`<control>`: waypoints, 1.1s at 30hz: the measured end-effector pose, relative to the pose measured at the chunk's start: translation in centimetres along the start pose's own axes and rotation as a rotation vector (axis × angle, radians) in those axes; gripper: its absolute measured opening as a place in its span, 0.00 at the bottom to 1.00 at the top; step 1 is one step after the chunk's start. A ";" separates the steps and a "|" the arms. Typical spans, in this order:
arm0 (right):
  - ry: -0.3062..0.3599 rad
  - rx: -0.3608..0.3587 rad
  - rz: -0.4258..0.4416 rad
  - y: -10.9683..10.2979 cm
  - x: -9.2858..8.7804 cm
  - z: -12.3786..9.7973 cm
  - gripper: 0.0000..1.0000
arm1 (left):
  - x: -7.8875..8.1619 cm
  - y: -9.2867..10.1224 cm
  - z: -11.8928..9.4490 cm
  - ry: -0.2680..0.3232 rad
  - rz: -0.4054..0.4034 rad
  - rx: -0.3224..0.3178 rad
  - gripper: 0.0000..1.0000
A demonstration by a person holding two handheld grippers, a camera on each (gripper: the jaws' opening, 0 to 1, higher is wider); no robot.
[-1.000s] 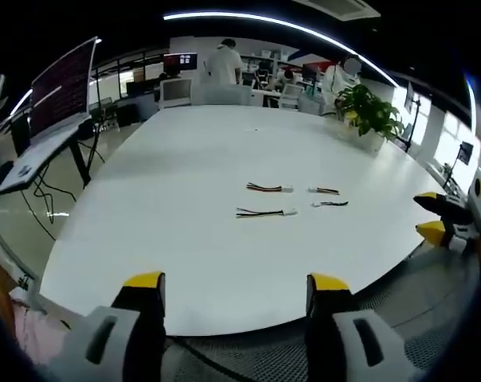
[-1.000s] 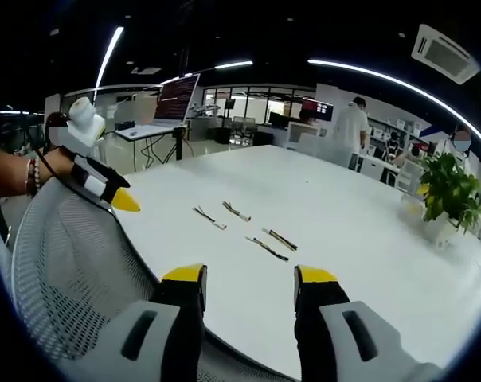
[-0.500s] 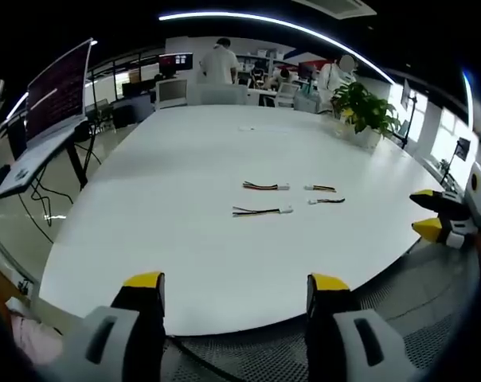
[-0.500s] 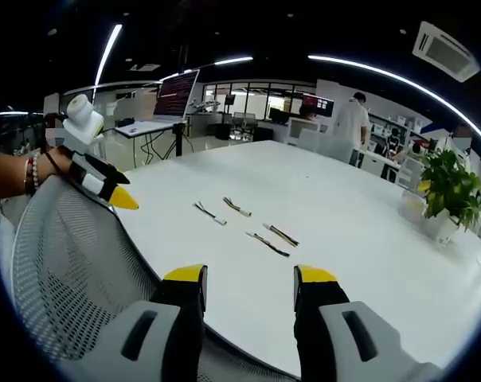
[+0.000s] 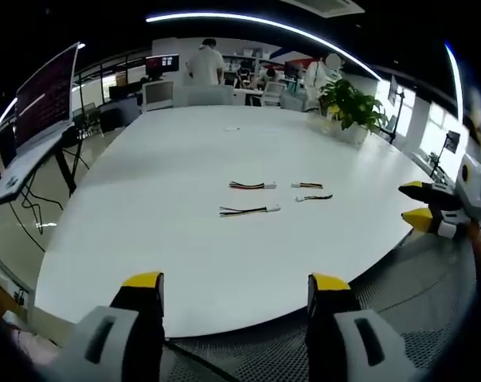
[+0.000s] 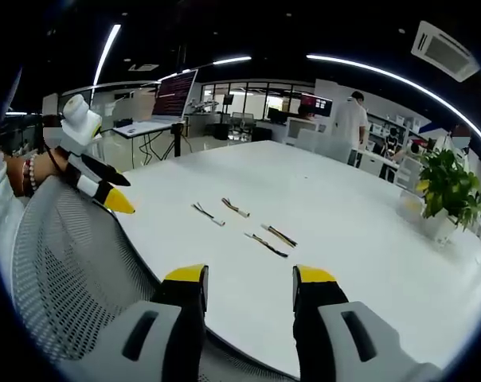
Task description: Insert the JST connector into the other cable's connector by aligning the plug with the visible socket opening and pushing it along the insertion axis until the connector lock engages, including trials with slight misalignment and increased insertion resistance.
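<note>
Four short multi-coloured wire cables with small white connectors lie loose and apart near the middle of the broad white surface. The left gripper and the right gripper, both yellow-tipped, hover at the surface's near edge, jaws wide apart, holding and touching nothing.

the four short cables are lying too small to tell plug from socket, and the right gripper is getting cut off at the picture's edge.
</note>
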State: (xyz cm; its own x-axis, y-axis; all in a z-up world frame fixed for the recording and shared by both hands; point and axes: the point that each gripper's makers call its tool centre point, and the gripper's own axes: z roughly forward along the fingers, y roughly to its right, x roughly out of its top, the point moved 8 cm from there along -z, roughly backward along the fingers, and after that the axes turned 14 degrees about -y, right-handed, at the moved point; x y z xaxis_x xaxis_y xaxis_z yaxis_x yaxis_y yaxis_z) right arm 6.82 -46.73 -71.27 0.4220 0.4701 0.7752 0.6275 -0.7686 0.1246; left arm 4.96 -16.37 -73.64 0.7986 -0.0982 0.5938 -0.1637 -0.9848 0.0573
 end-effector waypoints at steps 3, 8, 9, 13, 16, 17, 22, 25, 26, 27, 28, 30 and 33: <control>-0.003 -0.016 0.008 0.1 0.0 0.0 0.44 | 0.0 0.2 0.0 0.010 0.016 -0.018 0.70; -0.029 -0.016 0.016 0.1 -0.2 0.1 0.43 | 0.0 0.2 -0.1 0.024 0.027 -0.033 0.70; -0.025 -0.016 0.016 0.1 -0.1 0.1 0.43 | 0.1 0.2 -0.2 0.032 0.024 -0.029 0.70; -0.010 -0.016 0.017 0.1 0.0 0.0 0.42 | 0.2 0.2 -0.4 0.060 0.028 -0.033 0.70; -0.001 -0.003 0.021 0.1 0.1 0.0 0.44 | -0.1 0.3 -0.1 -0.007 0.029 -0.052 0.72; -0.006 -0.006 0.023 0.1 0.1 0.1 0.44 | 0.0 0.4 -0.1 0.003 0.035 -0.059 0.71; -0.014 -0.002 0.021 0.3 0.1 0.1 0.49 | 0.4 0.7 -0.4 0.039 0.009 -0.117 0.80; -0.012 0.006 0.010 0.4 0.1 0.1 0.59 | -0.4 0.8 -0.2 -0.098 0.024 -0.131 0.87; -0.008 0.012 0.001 0.4 0.2 0.1 0.60 | -0.4 0.7 -0.2 -0.115 0.019 -0.142 0.88; -0.001 0.021 -0.014 0.4 0.3 0.0 0.61 | -0.1 0.7 -0.3 -0.098 0.001 -0.159 0.89; 0.011 0.021 -0.033 0.6 0.3 -0.1 0.62 | 0.4 0.7 -0.6 -0.083 -0.048 -0.215 0.92; 0.049 0.013 -0.052 1.0 0.5 -0.5 0.67 | 1.0 0.3 -1.0 -0.060 -0.090 -0.266 0.97; 0.041 0.025 -0.003 1.7 0.5 -0.8 0.63 | 1.1 -0.7 -1.4 -0.092 -0.071 -0.262 0.98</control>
State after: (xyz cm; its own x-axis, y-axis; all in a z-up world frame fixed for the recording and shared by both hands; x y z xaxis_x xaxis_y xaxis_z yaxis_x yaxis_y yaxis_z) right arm 7.56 -48.20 -70.19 0.3932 0.4543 0.7994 0.6450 -0.7559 0.1123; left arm 5.18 -15.55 -71.93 0.8606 -0.0547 0.5064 -0.2400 -0.9205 0.3083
